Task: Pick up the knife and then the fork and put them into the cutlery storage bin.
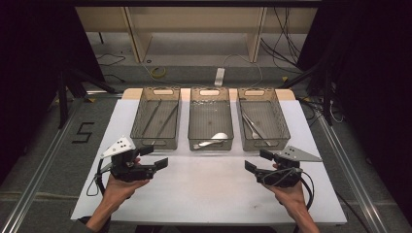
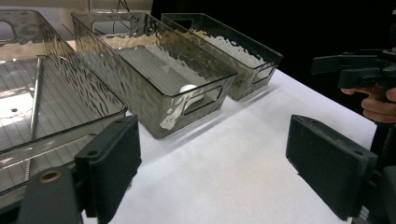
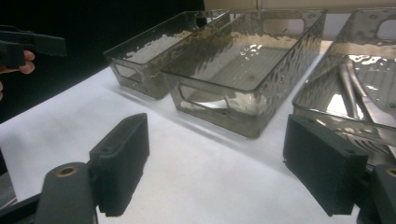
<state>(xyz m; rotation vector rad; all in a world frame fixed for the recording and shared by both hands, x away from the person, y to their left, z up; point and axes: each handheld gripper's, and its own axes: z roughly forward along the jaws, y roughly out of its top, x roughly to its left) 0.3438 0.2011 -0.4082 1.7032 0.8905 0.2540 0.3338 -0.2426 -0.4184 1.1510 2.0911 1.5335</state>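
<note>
Three bins in a row on the table (image 1: pixel 204 194), spoon (image 1: pixel 211 141) in middle bin (image 1: pixel 210 118), grippers before them.

A lab or recording studio is suggested, not a home. The white-topped table (image 1: pixel 209 194) is flanked by black curtains (image 1: pixel 369 73) and metal floor rails (image 1: pixel 36 174). Loose cables (image 1: pixel 284 34) & a power strip (image 1: pixel 219 76) are seen on the grey floor; a "5" (image 1: pixel 83 132) is taped there. Bare wooden shelving (image 1: pixel 194 29) is set at the back.

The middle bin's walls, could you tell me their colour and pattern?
Smoky grey, see-through, rippled middle bin; clearest in the left gripper view.
</note>
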